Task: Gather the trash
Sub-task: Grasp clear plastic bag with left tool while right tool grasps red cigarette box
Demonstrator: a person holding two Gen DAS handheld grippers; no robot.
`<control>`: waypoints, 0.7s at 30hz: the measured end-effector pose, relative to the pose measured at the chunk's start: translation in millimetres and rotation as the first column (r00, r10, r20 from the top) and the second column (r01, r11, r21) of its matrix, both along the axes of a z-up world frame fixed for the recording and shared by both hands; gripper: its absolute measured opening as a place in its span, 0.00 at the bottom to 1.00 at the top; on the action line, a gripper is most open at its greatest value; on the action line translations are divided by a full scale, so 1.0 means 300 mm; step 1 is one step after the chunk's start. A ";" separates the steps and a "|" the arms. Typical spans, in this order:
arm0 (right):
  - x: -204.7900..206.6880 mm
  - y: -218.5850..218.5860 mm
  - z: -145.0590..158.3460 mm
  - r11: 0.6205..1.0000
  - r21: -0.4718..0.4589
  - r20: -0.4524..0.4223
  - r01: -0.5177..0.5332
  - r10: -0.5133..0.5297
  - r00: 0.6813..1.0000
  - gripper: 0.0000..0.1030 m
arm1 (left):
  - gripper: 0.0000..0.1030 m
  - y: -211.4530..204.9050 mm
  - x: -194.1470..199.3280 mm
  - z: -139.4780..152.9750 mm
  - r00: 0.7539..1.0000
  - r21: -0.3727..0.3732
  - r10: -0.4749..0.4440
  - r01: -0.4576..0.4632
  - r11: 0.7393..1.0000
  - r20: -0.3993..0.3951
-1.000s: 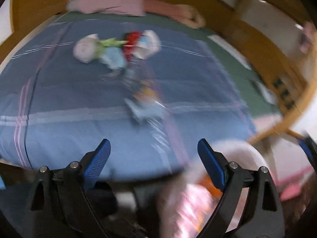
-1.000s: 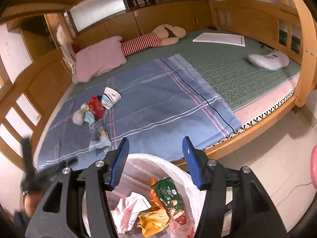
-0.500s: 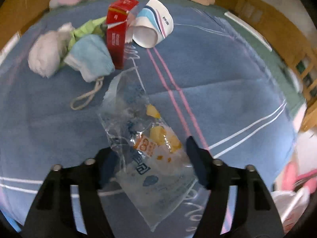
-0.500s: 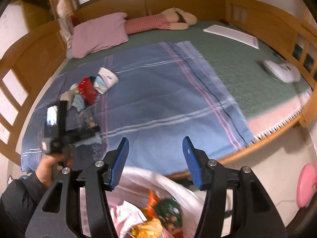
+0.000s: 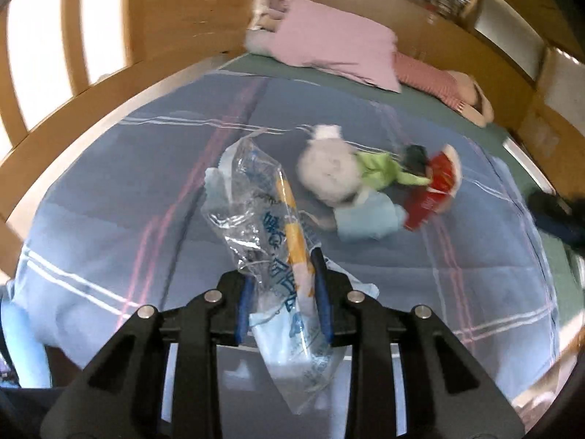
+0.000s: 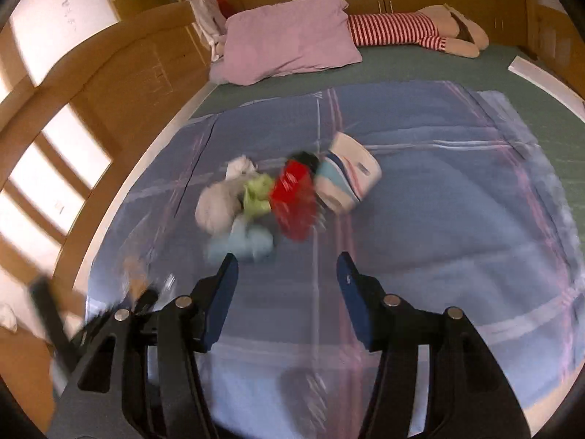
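My left gripper [image 5: 281, 274] has a clear plastic bag [image 5: 256, 197] with orange and blue print between its jaws. The jaws are closing, the pads squeeze the bag, and it stands up from the blue blanket [image 5: 109, 190]. Beyond it lies a pile: a white crumpled wad [image 5: 331, 173], a green wrapper [image 5: 380, 170], a red carton [image 5: 435, 186] and a light blue mask [image 5: 367, 219]. My right gripper [image 6: 287, 270] hangs open and empty over the blanket, just short of the same pile, where a striped paper cup [image 6: 347, 175] lies beside the red carton [image 6: 294, 201].
A pink pillow [image 6: 289, 40] and a red-striped plush toy [image 6: 402, 29] lie at the head of the bed. Wooden bed rails [image 6: 47, 153] run along the left side. A green mattress [image 6: 548, 117] shows right of the blanket, with a white board [image 6: 544, 80] on it.
My left gripper has closed on the clear bag and raised it off the blanket. My right gripper has swung from above the white trash bag to over the bed, near the pile.
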State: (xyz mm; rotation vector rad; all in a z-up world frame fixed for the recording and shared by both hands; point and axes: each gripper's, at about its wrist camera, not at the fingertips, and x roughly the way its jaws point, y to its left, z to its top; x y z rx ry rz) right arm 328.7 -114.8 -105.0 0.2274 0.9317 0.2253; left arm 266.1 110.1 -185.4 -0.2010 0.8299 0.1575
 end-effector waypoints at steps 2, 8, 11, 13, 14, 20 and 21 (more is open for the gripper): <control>0.079 0.052 -0.020 1.000 -0.002 -0.011 -0.009 0.009 1.000 0.54 | 0.29 -0.003 0.017 -0.011 1.000 -0.003 -0.009 0.009 1.000 -0.017; 0.319 0.138 -0.153 0.999 -0.011 -0.147 0.050 -0.052 0.988 0.53 | 0.29 -0.014 0.028 -0.013 1.000 -0.010 -0.026 0.026 1.000 -0.009; 0.326 0.104 -0.212 0.996 0.060 -0.202 0.060 -0.047 0.978 0.28 | 0.29 -0.017 0.012 -0.022 1.000 -0.016 -0.019 0.019 1.000 -0.009; 0.284 0.050 -0.212 0.988 0.140 -0.217 0.069 -0.038 0.975 0.22 | 0.29 -0.009 0.006 -0.024 1.000 -0.021 -0.013 0.013 1.000 -0.009; 0.259 0.025 -0.212 0.982 0.171 -0.227 0.076 -0.036 0.973 0.22 | 0.29 -0.006 0.003 -0.023 1.000 -0.023 -0.010 0.010 1.000 -0.007; 0.045 -0.122 -0.246 0.985 0.162 -0.426 0.062 0.013 0.905 0.53 | 0.29 -0.026 -0.004 -0.016 1.000 -0.023 -0.023 0.023 0.999 0.002; 0.014 -0.123 -0.234 0.994 0.106 -0.419 0.004 0.041 0.907 0.56 | 0.29 -0.025 -0.006 -0.016 1.000 -0.023 -0.024 0.024 0.999 0.003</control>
